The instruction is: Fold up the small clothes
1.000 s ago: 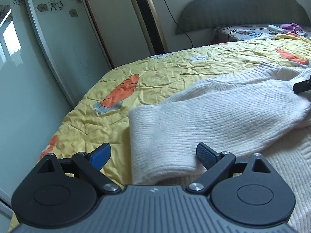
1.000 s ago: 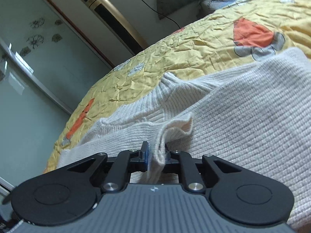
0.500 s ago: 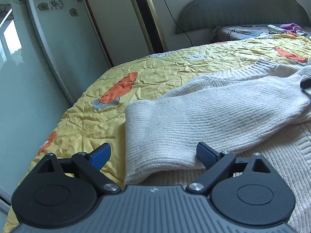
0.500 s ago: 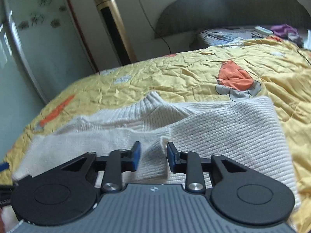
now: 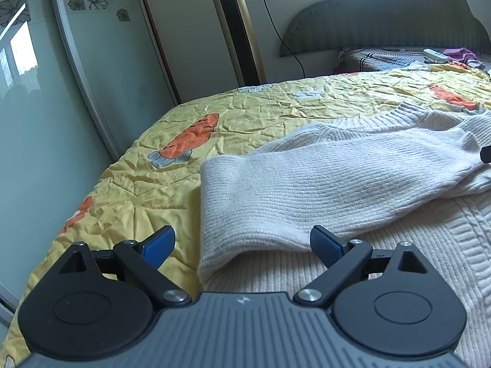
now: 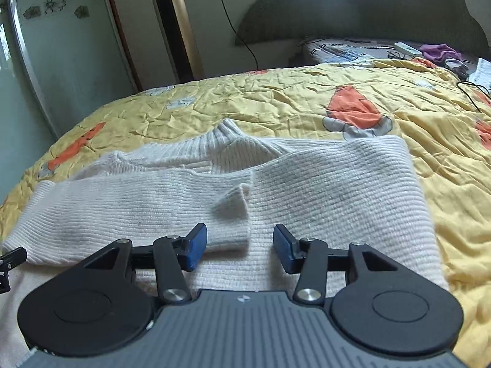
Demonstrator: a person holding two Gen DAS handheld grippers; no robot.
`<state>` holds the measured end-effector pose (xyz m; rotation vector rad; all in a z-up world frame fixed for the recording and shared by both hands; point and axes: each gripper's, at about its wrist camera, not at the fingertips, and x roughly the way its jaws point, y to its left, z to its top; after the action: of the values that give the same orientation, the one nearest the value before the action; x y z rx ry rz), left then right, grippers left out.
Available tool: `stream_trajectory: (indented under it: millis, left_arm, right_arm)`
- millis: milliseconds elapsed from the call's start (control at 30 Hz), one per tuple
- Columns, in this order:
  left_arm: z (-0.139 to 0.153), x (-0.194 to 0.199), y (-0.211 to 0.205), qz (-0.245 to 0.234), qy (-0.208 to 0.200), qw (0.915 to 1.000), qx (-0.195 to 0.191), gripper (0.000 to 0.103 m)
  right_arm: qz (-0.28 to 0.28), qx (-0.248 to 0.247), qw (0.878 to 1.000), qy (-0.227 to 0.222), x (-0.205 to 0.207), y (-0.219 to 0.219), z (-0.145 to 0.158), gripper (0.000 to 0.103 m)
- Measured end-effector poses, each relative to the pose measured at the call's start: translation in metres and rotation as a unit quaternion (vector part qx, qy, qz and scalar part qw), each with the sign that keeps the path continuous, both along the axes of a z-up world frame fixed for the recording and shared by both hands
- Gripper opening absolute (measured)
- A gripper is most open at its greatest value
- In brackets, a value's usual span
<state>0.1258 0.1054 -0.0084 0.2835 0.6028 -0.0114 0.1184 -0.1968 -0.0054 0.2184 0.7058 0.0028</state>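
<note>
A cream ribbed knit sweater (image 6: 337,184) lies on the yellow bedspread (image 6: 276,107), collar toward the headboard. Its left sleeve (image 5: 307,184) is folded across the body, and the cuff (image 6: 233,211) rests just ahead of my right gripper (image 6: 239,245). That gripper's jaws are opening; the cuff end lies between the blue pads without being pressed. My left gripper (image 5: 242,242) stands wide open over the fold of the sleeve at the sweater's left side, touching nothing. A black tip of the right gripper (image 5: 486,155) shows at the right edge of the left wrist view.
A gold tower fan (image 5: 239,30) stands by the wall with a black cord (image 5: 276,30) plugged in. Sliding glass doors (image 5: 76,92) run along the bed's left edge. Near the headboard (image 6: 368,9) lie a remote (image 6: 408,49) and purple cloth (image 6: 442,53).
My right gripper let go of the sleeve cuff, rolled level and drew back a little. The sleeve now lies flat across the sweater. The left gripper stayed open and almost still.
</note>
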Motion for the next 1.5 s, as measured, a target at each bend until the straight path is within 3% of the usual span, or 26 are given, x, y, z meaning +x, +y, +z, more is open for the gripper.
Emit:
stream_trajectory:
  millis: [133,367,600,733,1133,1500]
  left_arm:
    - [0.003,-0.012,0.001,0.002,0.002,0.9999,-0.012,0.096]
    - [0.004,-0.035,-0.001,0.006,0.006,0.9995,-0.029,0.096]
    - [0.002,-0.057,-0.006,0.01,0.012,0.9984,-0.055,0.096]
    - [0.001,-0.067,-0.01,0.012,0.017,0.9979,-0.061,0.096]
    - [-0.006,-0.089,-0.015,0.013,0.017,0.9978,-0.063,0.096]
    - [-0.014,-0.09,-0.02,0.024,0.026,0.9964,-0.077,0.096]
  right_arm:
    - [0.009,0.011,1.0,-0.008,-0.021,0.001,0.004,0.07]
    - [0.015,-0.021,1.0,-0.002,-0.05,0.007,0.002,0.075]
    - [0.029,-0.011,0.999,-0.01,-0.087,0.011,0.006,0.092]
    - [0.024,-0.009,1.0,0.009,-0.099,0.01,-0.002,0.093]
    - [0.022,-0.002,1.0,0.003,-0.135,0.008,-0.004,0.099]
    - [0.014,-0.048,0.999,-0.009,-0.132,0.005,-0.014,0.103]
